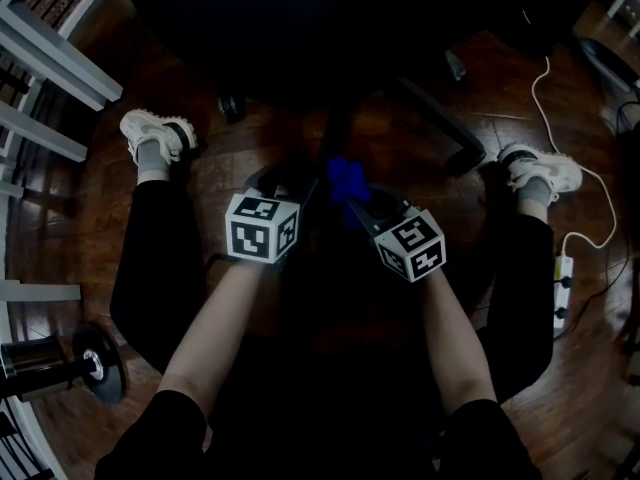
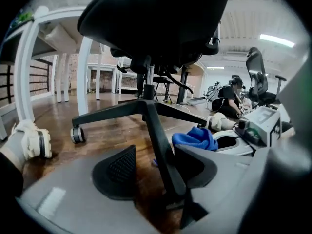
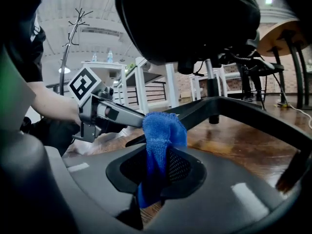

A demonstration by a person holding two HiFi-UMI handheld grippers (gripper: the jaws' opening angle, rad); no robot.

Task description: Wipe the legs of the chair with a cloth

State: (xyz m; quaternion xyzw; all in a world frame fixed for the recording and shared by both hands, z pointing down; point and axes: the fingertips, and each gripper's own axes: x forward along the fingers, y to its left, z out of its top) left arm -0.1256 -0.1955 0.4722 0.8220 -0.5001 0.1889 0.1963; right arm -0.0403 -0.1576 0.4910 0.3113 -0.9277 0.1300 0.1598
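Down in the head view, the person's two bare forearms reach forward; the left gripper (image 1: pixel 290 183) and the right gripper (image 1: pixel 355 203), each with its black-and-white marker cube, sit side by side just short of the black office chair (image 1: pixel 300 18); a bright blue terry cloth (image 1: pixel 348 176) bunches at the right gripper's tip, between the two tools; a slim black chair leg (image 1: pixel 335 133) runs away from that gap over the dark brown wooden floor (image 1: pixel 250 138); white sneakers (image 1: pixel 155 133) stand well out to either side of the grippers.

Next, the left gripper view; the left gripper (image 2: pixel 155 161) has its jaws spread wide; the chair leg (image 2: pixel 157 126) runs straight up between them, close against the right-hand jaw and clear of the left-hand pad; the blue cloth (image 2: pixel 195 138) lies just to the right of that leg, at the front of the pale right gripper (image 2: pixel 243 135); a small black caster (image 2: pixel 77 134) ends another leg ahead and to the left.

Lastly, the right gripper view; the right gripper (image 3: pixel 158 165) is clamped on the blue cloth (image 3: pixel 163 130), which rises in a folded wad out of the jaws; the wad meets a chair leg (image 3: pixel 234 108) right ahead of the tips; the left gripper (image 3: pixel 105 112) reaches in from the left, near the cloth.
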